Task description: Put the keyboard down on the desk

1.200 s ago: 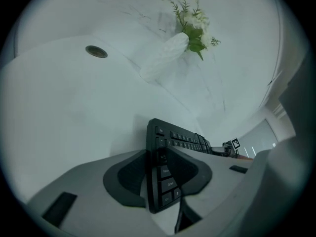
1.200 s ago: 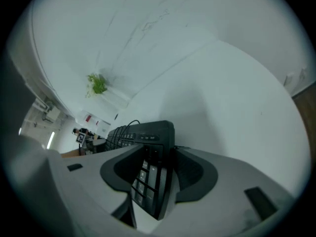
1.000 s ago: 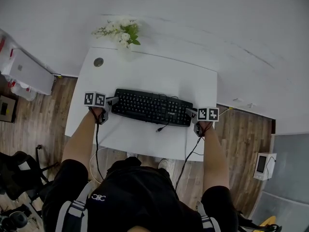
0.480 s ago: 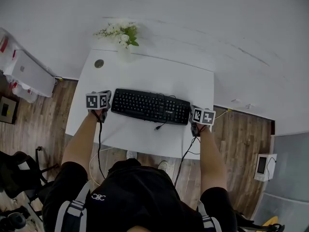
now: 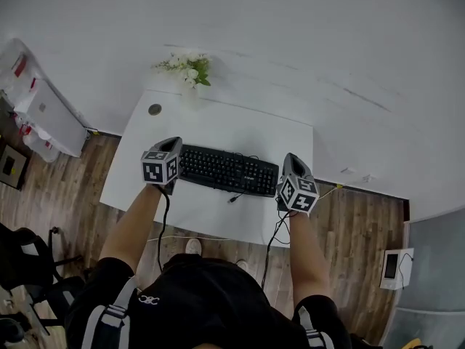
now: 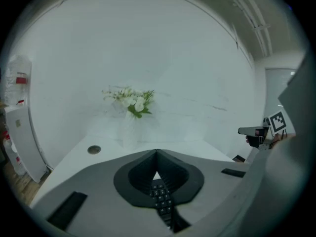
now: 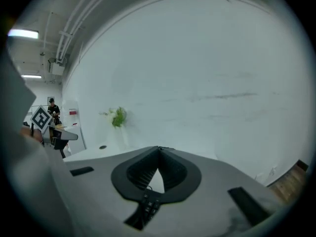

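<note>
Both of your grippers have come away from the ends of the keyboard point(image 5: 229, 171) and tipped up, and their jaws, spread a second ago, are now pressed together. The keyboard lies flat across the middle of the desk point(image 5: 218, 122), keys up, long side running left to right, with its cable point(image 5: 234, 195) trailing loose off the front edge toward you. That reads as a finished set-down: it rests on its own and nothing pinches it. Your left gripper point(image 6: 157, 154) hovers just beside the keyboard's left end, tips meeting with nothing between them. The keys you see through the gap behind the tips lie below, on the desk, not in the grip. Your right gripper point(image 7: 159, 149) matches it at the right end, tips touching and empty, with a few keys showing beneath in the same way. Holding one gripper at each end made sense for a long, thin thing, since it keeps it level. Now that they are shut and lifted, neither can snag a key or the cable. Farther back, the flowers point(image 5: 187, 65) stand at the desk's rear edge against the wall, well apart from the keyboard, so it was laid in the clear middle.
</note>
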